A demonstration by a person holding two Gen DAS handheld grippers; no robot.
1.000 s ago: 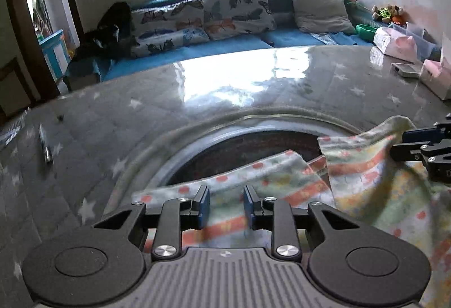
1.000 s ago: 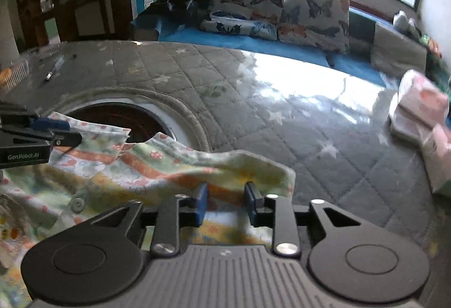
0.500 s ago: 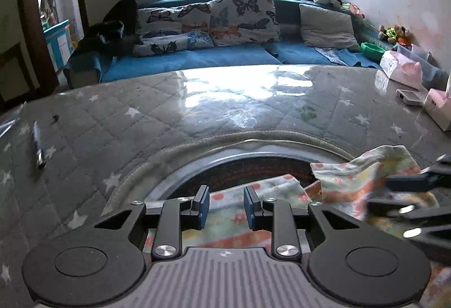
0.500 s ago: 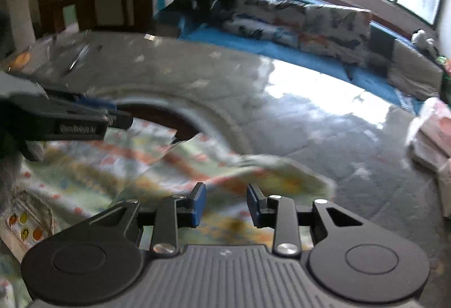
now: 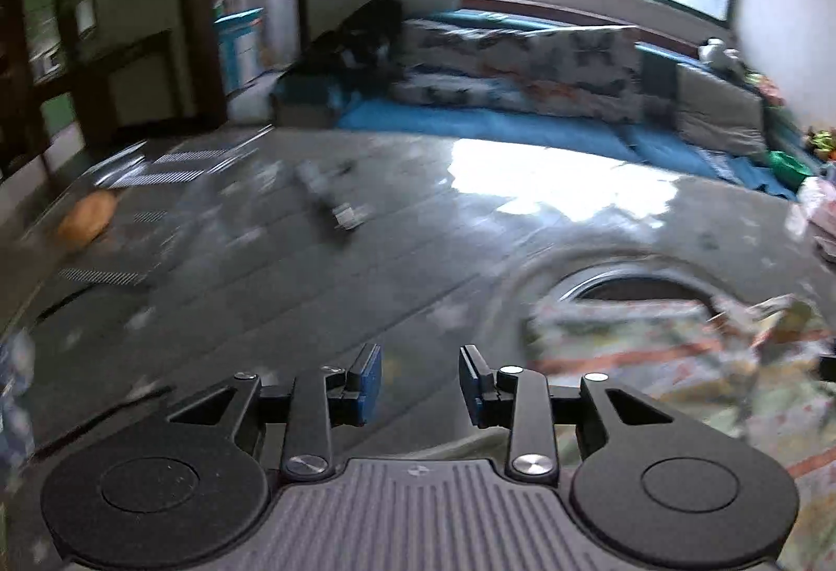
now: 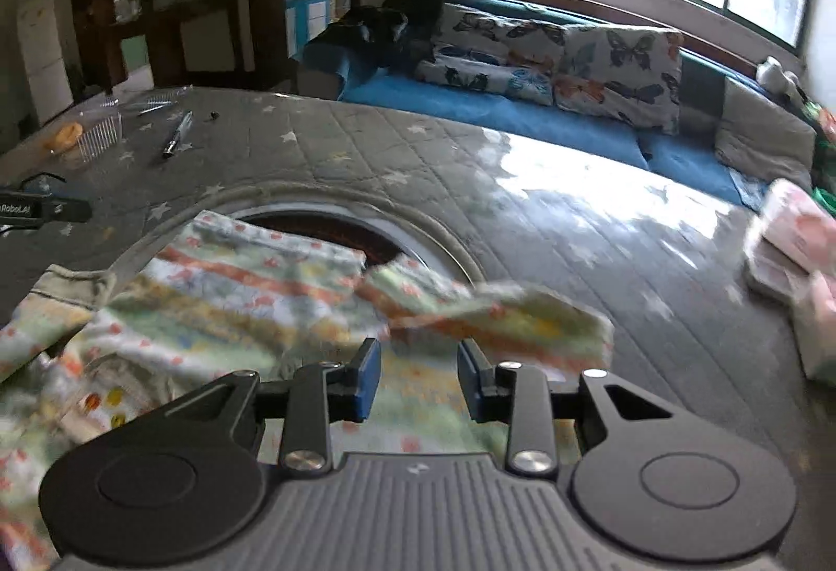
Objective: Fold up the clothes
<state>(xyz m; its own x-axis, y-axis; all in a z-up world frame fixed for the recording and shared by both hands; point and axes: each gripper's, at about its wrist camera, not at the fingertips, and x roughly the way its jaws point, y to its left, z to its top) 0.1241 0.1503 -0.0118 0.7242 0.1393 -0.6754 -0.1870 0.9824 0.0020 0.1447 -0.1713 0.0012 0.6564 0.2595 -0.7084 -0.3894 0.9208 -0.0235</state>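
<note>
A pale patterned garment (image 6: 251, 304) with orange stripes and small prints lies on the grey quilted table (image 6: 366, 153), partly over a round opening (image 6: 334, 226). My right gripper (image 6: 418, 375) is open and empty, just above the garment's near part. My left gripper (image 5: 420, 380) is open and empty over bare quilt, with the garment (image 5: 653, 351) to its right. The left gripper's tip (image 6: 47, 210) shows at the left edge of the right wrist view.
A pen (image 6: 177, 137), a clear plastic tray (image 6: 99, 137) and an orange object (image 6: 65, 135) lie at the table's far left. Pink tissue packs (image 6: 794, 252) sit at the right edge. A blue sofa (image 6: 522, 111) with butterfly cushions stands behind.
My left gripper has swung left off the garment onto bare quilt. My right gripper has pulled back slightly. Both stay open. The view is blurred by motion.
</note>
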